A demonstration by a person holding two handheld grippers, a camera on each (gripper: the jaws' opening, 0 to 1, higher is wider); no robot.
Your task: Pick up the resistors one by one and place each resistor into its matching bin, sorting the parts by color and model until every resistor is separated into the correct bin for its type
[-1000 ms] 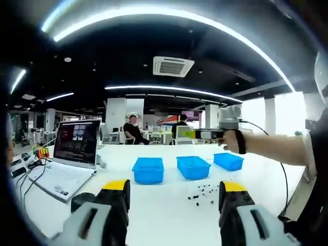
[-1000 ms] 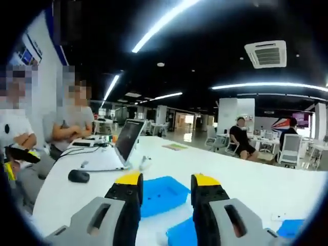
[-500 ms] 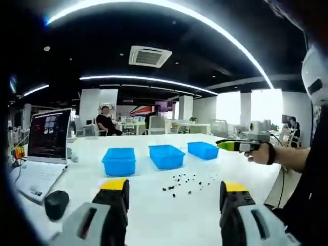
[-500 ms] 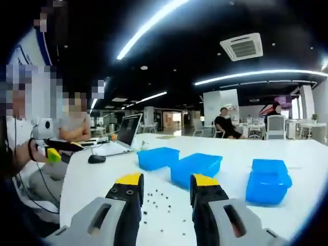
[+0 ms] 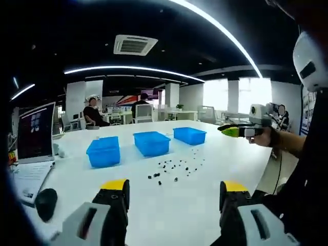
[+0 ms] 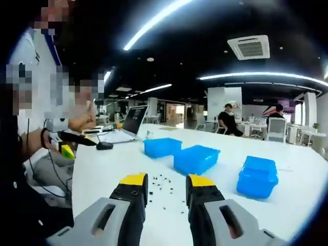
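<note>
Sorting looked not yet begun. In the left gripper view, the left gripper hung wide open and empty above the white table. Beyond it, left to right, stood three blue bins, with the scattered resistors loose in front. The right gripper, narrowly parted, held nothing above those resistors. Bin contents couldn't be made out.
</note>
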